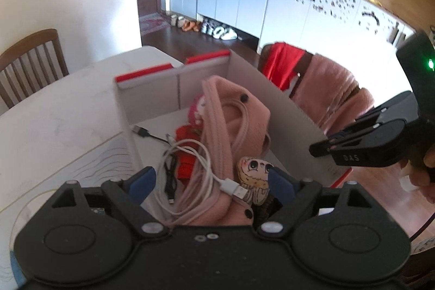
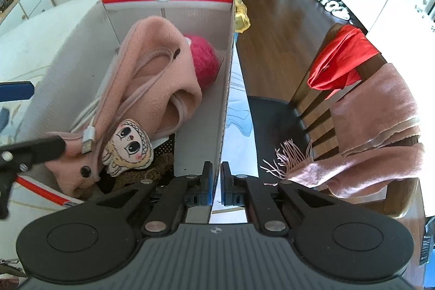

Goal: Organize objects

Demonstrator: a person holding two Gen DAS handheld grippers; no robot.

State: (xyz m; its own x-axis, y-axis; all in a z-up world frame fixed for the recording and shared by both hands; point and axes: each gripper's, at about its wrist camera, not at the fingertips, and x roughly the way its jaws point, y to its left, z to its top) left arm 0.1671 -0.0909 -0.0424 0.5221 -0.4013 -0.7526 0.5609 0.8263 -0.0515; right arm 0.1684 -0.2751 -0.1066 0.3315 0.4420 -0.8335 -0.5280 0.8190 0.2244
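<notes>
I have the right gripper (image 2: 216, 188) with its jaws pinched on the right-hand wall of the white, red-trimmed cardboard box (image 2: 227, 89), I judge to steady it near the edge of the white desk (image 1: 54, 110), while the left gripper (image 1: 208, 181) hangs over the near end with jaws spread and empty. Inside lie the folded pink fleece garment (image 1: 244, 121), white USB cable (image 1: 201, 167) and flat big-eyed doll charm (image 2: 127, 146); free room is only the bare floor on the box's left side.
</notes>
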